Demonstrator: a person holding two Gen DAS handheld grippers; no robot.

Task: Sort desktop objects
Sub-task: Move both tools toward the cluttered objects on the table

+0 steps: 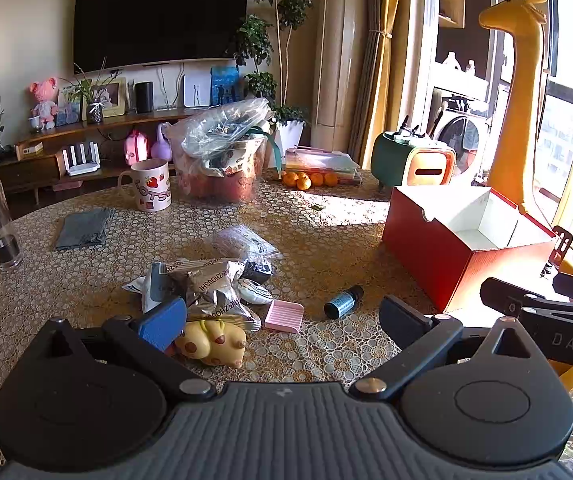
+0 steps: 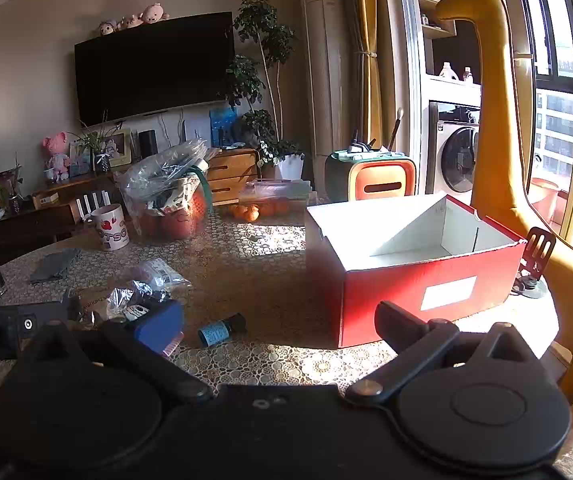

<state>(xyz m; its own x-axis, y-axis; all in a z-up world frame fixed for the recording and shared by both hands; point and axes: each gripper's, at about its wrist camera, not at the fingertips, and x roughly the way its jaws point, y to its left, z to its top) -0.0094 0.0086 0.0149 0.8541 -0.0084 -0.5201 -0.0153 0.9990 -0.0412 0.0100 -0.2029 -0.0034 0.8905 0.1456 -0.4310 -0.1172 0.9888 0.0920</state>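
1. Both tongs are standing spread wide with nothing between the jaws: the left gripper (image 1: 282, 316) is hovering over the clutter on the table (image 1: 38, 280), and the right gripper (image 2: 280, 326) is hanging between the clutter and the red box (image 2: 418, 300).

2. The small dark bottle (image 1: 342, 301) with a blue label is lying on its side, just ahead of the left tongs and slightly right of their middle. It is looking rigid, light and smooth, so it may be rolling away if nudged; taking it across the body, not the cap, is looking safest.

3. The pink soap dish (image 1: 285, 316) is sitting flat almost midway between the left jaws. It is appearing stiff and light, best pinched by its raised edges.

4. The yellow spotted toy (image 1: 214, 342) is lying beside the left blue pad, probably soft and squashy, though the view there is partly blocked.

5. The foil snack packets (image 1: 206, 286) are piling just beyond it; they are crinkly, slippery and light, so gripping a sealed edge is looking wiser.

6. The red box, open and seemingly empty, is standing to the right of the pile, well within reach of the right tongs.
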